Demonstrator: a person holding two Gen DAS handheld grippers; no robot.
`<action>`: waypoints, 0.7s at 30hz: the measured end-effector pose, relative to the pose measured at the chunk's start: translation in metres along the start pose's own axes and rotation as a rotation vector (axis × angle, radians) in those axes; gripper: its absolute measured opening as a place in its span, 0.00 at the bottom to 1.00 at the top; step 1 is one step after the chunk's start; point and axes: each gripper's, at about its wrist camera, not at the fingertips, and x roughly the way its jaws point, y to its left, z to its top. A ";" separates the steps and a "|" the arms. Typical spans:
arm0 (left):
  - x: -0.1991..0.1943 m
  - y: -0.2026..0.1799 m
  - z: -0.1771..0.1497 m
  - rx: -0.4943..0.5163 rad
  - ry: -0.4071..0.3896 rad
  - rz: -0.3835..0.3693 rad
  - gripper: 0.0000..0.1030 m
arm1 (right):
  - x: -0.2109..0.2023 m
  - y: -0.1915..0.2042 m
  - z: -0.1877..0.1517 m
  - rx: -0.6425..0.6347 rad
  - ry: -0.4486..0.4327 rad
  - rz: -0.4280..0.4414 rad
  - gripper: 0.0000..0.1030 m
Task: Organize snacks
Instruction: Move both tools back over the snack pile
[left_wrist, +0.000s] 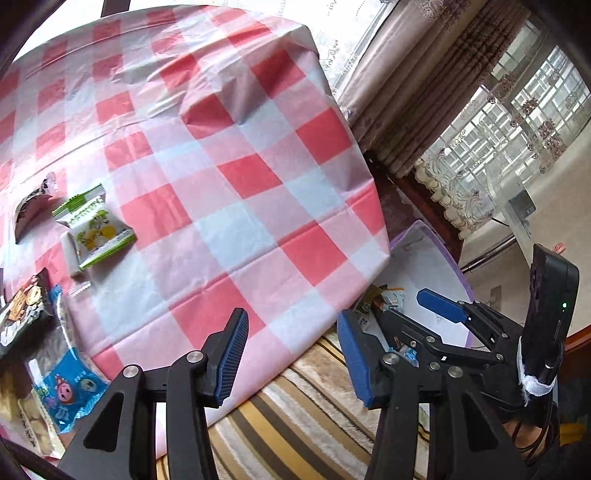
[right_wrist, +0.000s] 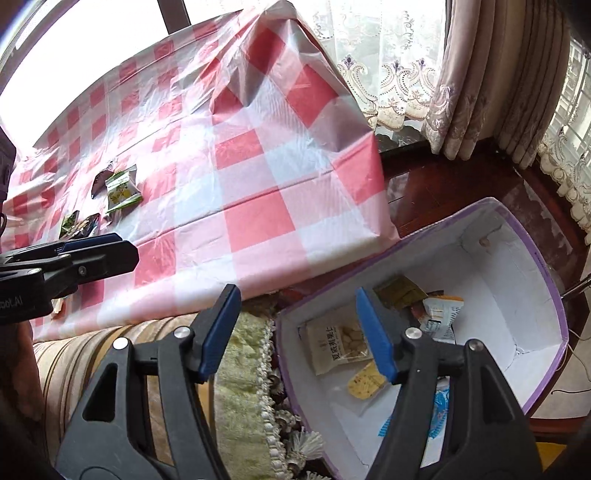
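Note:
On the red-and-white checked tablecloth (left_wrist: 236, 170) lie a green-yellow packet (left_wrist: 94, 225) and a dark pink packet (left_wrist: 31, 210). At the left edge are a brown packet (left_wrist: 24, 310) and a blue packet (left_wrist: 62, 387). My left gripper (left_wrist: 291, 358) hangs open and empty over the table's near edge. My right gripper (right_wrist: 297, 334) is also open and empty, above the near wall of the purple-rimmed white box (right_wrist: 517, 258). Inside the box lie a white nut packet (right_wrist: 338, 341), a yellow packet (right_wrist: 365, 380), an olive packet (right_wrist: 400, 291) and a white-orange packet (right_wrist: 441, 314).
A striped cushion (left_wrist: 295, 413) and a green fringed cloth (right_wrist: 240, 369) lie between table and box. Dark wooden furniture (right_wrist: 443, 192) and curtains (right_wrist: 461, 92) stand behind the box. A black phone (left_wrist: 550, 314) is strapped to the right gripper's body.

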 end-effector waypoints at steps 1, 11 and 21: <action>-0.003 0.006 0.001 -0.011 -0.009 0.005 0.50 | 0.001 0.006 0.002 -0.016 -0.002 0.001 0.67; -0.033 0.070 0.010 -0.119 -0.104 0.093 0.51 | 0.012 0.056 0.026 -0.102 -0.027 0.033 0.67; -0.063 0.151 0.006 -0.272 -0.181 0.284 0.59 | 0.029 0.107 0.052 -0.165 -0.054 0.080 0.70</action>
